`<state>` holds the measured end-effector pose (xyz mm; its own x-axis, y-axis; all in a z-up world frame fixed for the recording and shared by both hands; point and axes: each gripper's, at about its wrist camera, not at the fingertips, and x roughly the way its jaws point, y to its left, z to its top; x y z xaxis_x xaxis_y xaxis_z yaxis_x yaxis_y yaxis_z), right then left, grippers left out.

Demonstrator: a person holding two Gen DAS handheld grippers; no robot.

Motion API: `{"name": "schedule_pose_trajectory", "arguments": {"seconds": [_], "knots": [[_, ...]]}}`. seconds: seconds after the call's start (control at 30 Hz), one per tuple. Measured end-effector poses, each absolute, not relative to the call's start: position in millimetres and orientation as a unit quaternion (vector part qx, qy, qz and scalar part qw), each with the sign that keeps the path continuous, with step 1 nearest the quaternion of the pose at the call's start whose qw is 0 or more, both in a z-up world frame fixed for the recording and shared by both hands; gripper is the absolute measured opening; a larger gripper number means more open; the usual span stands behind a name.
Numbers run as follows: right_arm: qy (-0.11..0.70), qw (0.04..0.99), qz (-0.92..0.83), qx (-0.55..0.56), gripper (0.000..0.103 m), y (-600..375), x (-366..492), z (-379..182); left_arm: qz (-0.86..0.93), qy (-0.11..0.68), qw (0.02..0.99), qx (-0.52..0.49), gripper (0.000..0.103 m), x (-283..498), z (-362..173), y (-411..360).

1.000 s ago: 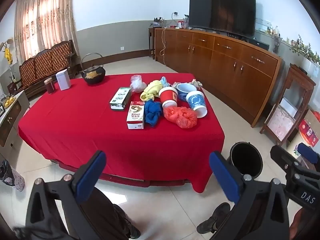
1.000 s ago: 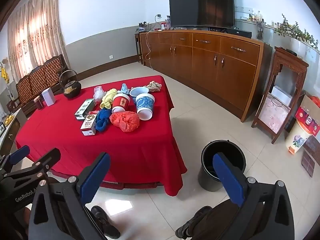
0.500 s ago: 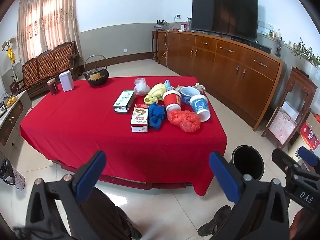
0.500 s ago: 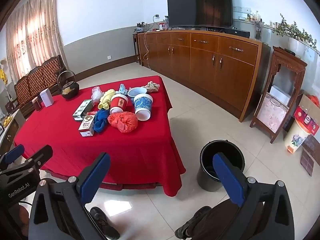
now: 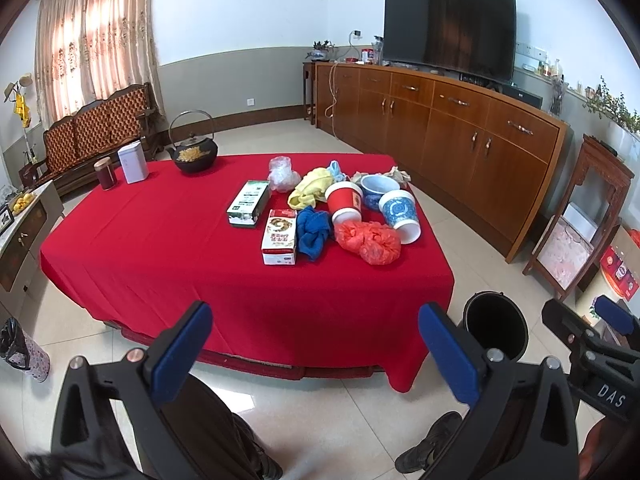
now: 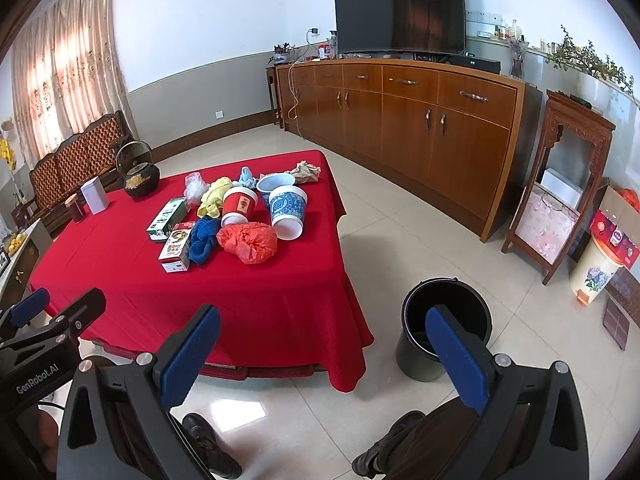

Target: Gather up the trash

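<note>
Left wrist view showed both grippers, left point(image 5: 310, 344) and right point(image 6: 320, 350), spread wide and empty, short of the trash point(image 5: 367, 242) heaped on the table point(image 5: 160, 248); bin point(image 6: 444, 336) stood nearby.

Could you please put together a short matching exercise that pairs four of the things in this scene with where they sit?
Things:
1. black bucket
2. orange plastic bag
3. black teapot
4. television

Places:
A. on the long wooden cabinet by the wall
B. on the floor beside the red-clothed table
C. at the far end of the table, near a white tin
D. on the table, just in front of the red paper cup

Pairs: 1-B, 2-D, 3-C, 4-A
</note>
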<state>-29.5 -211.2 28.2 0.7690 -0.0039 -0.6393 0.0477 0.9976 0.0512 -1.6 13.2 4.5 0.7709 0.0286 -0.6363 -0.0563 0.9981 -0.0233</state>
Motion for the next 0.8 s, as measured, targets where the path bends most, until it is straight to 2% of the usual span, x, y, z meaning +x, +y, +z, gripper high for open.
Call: {"name": "schedule_pose_trajectory", "arguments": {"seconds": [0.8], "knots": [[0.342,0.939,-0.008,0.034,0.103,-209.5,-29.4,26.4,0.024,0.339,0.94,-0.023,0.103,-1.8,4.9,13.9]]}}
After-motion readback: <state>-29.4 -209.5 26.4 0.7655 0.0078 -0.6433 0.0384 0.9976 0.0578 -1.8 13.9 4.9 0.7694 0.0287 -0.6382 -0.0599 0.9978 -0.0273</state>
